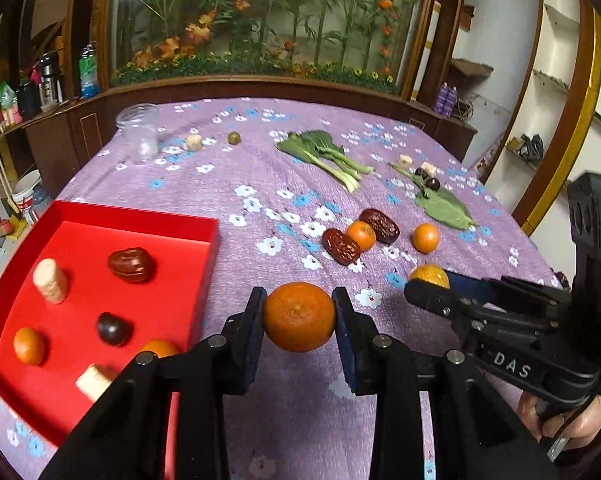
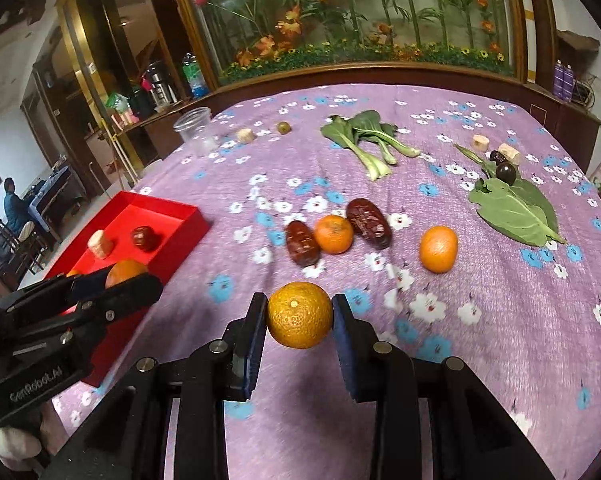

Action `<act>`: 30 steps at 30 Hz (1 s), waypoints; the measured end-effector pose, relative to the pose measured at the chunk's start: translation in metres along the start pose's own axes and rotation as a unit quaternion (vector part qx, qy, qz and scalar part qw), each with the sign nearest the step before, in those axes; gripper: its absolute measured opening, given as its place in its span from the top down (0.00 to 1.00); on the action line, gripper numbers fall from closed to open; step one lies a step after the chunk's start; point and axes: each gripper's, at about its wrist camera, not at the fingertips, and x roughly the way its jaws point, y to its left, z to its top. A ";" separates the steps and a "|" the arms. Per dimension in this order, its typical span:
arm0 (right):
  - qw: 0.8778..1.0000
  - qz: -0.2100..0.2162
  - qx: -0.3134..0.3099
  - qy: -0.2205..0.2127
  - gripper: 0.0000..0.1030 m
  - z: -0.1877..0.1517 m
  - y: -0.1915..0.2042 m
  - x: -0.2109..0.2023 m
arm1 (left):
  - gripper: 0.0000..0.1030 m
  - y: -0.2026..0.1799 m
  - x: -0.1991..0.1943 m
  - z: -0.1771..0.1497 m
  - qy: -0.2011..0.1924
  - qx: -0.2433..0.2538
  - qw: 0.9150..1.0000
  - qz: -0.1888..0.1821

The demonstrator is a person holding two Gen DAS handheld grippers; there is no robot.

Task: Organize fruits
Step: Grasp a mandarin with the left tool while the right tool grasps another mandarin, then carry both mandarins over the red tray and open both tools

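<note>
My left gripper point(image 1: 298, 312) is shut on an orange tangerine point(image 1: 299, 317), held above the purple flowered cloth just right of the red tray point(image 1: 204, 236). The tray holds a red date point(image 1: 131, 265), a dark cherry point(image 1: 111, 329), tangerines point(image 1: 28, 346) and pale cylinder pieces point(image 1: 50, 280). My right gripper point(image 2: 299, 314) is shut on another tangerine point(image 2: 299, 315); it shows in the left wrist view point(image 1: 430, 284) at the right. On the cloth lie two dates point(image 2: 301, 243) point(image 2: 368, 222) and two tangerines point(image 2: 334, 233) point(image 2: 438, 249).
Bok choy point(image 2: 368, 136) lies mid-table, a green leaf point(image 2: 516, 208) with dark cherries point(image 2: 505, 172) and pale pieces at the right. A clear plastic jar point(image 2: 194, 124), a pale piece and a small green fruit point(image 2: 283, 127) stand at the far left. A wooden cabinet borders the far edge.
</note>
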 end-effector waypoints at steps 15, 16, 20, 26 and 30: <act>0.982 0.024 -0.065 -0.176 0.66 0.081 0.059 -0.192 | 0.69 0.040 -0.226 0.042 -0.224 -0.020 0.974 -0.023; 0.980 0.026 -0.068 -0.184 0.66 0.088 0.063 -0.201 | 0.69 0.045 -0.232 0.045 -0.227 -0.022 0.973 -0.020; 0.971 0.044 -0.090 -0.219 0.66 0.128 0.087 -0.238 | 0.69 0.074 -0.238 0.058 -0.227 -0.033 0.973 0.023; 0.971 0.061 -0.114 -0.203 0.66 0.159 0.128 -0.208 | 0.69 0.125 -0.198 0.055 -0.188 -0.073 0.976 0.078; 0.981 0.083 -0.113 -0.135 0.66 0.147 0.144 -0.129 | 0.69 0.153 -0.150 0.041 -0.138 -0.094 0.980 0.104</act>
